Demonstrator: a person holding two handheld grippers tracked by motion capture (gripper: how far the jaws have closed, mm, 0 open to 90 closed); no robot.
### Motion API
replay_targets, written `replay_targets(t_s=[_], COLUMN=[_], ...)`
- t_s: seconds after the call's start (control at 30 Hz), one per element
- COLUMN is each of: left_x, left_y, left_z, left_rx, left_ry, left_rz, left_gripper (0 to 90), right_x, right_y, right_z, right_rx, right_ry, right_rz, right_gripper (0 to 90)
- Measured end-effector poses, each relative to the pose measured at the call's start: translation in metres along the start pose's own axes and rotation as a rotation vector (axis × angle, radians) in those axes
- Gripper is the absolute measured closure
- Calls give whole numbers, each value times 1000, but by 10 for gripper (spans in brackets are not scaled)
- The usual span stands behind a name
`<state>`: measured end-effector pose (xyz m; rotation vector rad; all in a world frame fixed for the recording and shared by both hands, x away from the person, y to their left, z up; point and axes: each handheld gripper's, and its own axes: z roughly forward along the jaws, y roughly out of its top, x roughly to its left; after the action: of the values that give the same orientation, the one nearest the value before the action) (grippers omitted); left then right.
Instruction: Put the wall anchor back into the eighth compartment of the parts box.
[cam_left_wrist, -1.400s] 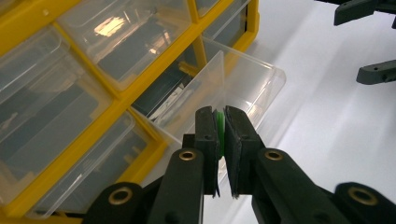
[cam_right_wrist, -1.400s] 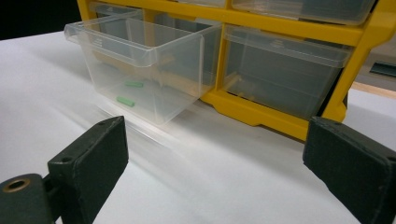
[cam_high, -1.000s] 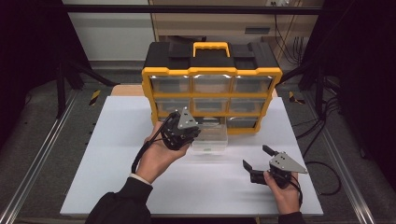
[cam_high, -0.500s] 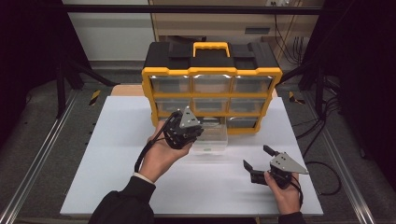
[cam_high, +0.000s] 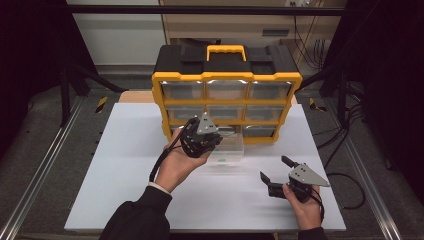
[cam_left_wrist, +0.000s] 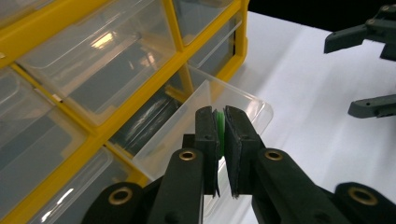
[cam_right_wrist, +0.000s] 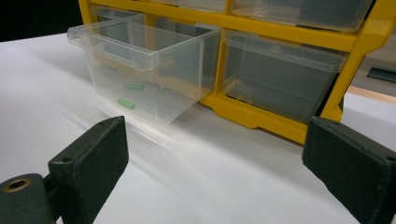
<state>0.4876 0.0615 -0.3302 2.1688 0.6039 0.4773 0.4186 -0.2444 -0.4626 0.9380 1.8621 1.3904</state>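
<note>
Left gripper (cam_left_wrist: 222, 149) jaws pinch a small green piece (cam_left_wrist: 219, 125), held above the pulled-out clear drawer (cam_left_wrist: 205, 100) at the bottom row of the yellow organizer (cam_high: 227, 82). High view hides that piece behind the hand. Right gripper (cam_high: 274, 171) rests wide open on the white table (cam_high: 125, 165), nothing between its jaws. Right gripper view shows a green stick (cam_right_wrist: 126, 103) lying inside the drawer.

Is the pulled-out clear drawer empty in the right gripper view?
No, the clear drawer, pulled out of the yellow organizer, has two small green pieces lying on its bottom.
</note>
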Motion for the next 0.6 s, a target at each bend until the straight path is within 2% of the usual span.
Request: replay_targets(t_s=[0.23,0.6], left_x=[0,-3], left_y=[7,9], left_z=[4,8], left_rx=[-3,-8], left_ry=[-3,2], left_rz=[6,3], left_gripper=[839,839], right_x=[0,1], right_y=[0,0], right_z=[0,0], right_rx=[-4,1], right_ry=[1,1], right_rz=[3,-5], right_gripper=[72,73])
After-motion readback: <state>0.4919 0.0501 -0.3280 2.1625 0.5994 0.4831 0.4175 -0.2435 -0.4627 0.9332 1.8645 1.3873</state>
